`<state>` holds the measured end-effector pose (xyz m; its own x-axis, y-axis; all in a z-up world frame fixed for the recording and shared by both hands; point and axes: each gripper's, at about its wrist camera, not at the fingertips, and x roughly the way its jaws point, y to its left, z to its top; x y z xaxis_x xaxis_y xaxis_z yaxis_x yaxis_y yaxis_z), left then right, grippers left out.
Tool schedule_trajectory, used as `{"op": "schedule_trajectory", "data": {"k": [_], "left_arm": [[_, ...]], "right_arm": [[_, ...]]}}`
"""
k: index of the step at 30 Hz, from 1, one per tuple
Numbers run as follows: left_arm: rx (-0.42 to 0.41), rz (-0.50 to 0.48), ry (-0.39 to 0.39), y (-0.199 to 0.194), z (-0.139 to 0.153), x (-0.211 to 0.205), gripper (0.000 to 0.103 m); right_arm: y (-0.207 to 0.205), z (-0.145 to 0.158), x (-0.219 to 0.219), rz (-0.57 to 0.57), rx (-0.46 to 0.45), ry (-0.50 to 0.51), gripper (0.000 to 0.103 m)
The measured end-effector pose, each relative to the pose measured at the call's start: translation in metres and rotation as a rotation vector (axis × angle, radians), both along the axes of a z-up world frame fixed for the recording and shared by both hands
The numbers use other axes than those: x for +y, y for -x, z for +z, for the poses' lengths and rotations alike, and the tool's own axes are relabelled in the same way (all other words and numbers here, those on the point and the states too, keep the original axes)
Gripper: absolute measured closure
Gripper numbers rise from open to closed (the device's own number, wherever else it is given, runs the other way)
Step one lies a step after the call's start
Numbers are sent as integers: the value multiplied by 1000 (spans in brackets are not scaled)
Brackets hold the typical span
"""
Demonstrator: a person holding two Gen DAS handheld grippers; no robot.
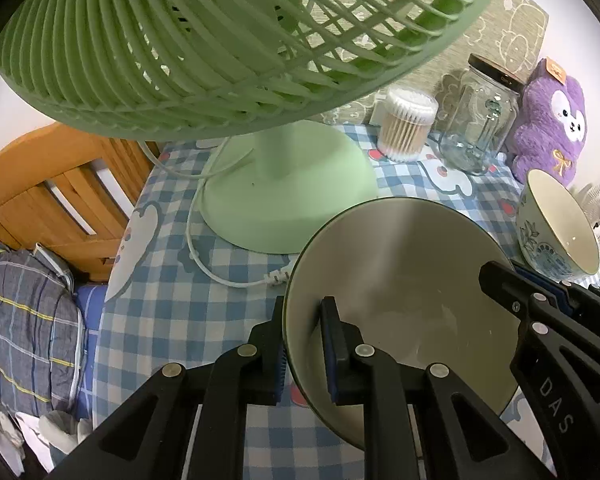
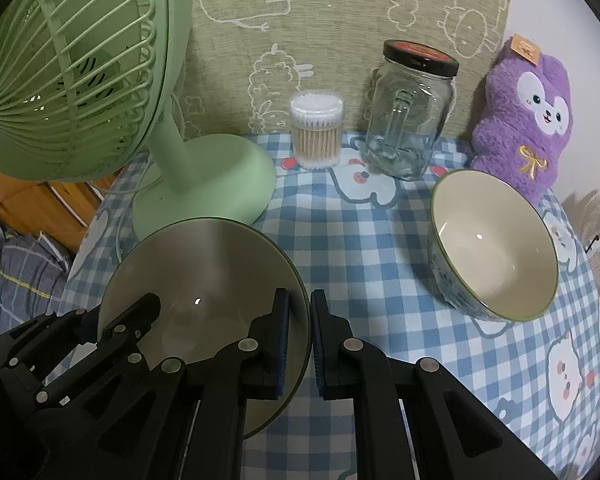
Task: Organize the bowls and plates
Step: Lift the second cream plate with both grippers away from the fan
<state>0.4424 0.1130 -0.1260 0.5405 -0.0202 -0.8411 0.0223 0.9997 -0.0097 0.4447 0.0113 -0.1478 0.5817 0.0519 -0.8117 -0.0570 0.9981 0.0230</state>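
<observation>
Jaws of both grippers clamped on 1 item: left gripper (image 1: 306,344) pinches the left rim of the large bowl (image 1: 404,280), 1 pad inside and 1 outside; right gripper (image 2: 300,336) pinches the opposite rim likewise. Large bowl: round, deep, glossy cream interior, thin dark-green edge, positioned at the near side of the table, just in front of the fan base. Small bowl (image 2: 496,248): glazed ceramic, cream inside, blue floral pattern outside, tilted, well apart to the right. Tablecloth (image 2: 364,248): soft fabric, blue-and-white check with cartoon animal prints. Fan (image 2: 72,80): pale-green plastic, ribbed cage, round base, white cord. Jar (image 2: 412,116): clear glass, black lid. Cotton swabs (image 2: 318,136): clear cylindrical tub. Plush toy (image 2: 528,120): purple, fluffy. Backdrop: olive printed cloth. Left: wooden slatted furniture, plaid bedding.
</observation>
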Motion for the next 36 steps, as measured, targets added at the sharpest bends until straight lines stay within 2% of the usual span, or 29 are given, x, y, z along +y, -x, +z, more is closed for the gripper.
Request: {"op": "schedule_trajectory", "data": {"k": [17, 36], "left_arm": [[-35, 12, -19, 28, 28, -14, 90], [-110, 25, -16, 73, 87, -37, 90]], "right_arm": [[25, 29, -13, 11, -15, -15, 90], [71, 98, -34, 25, -96, -4, 90]]}}
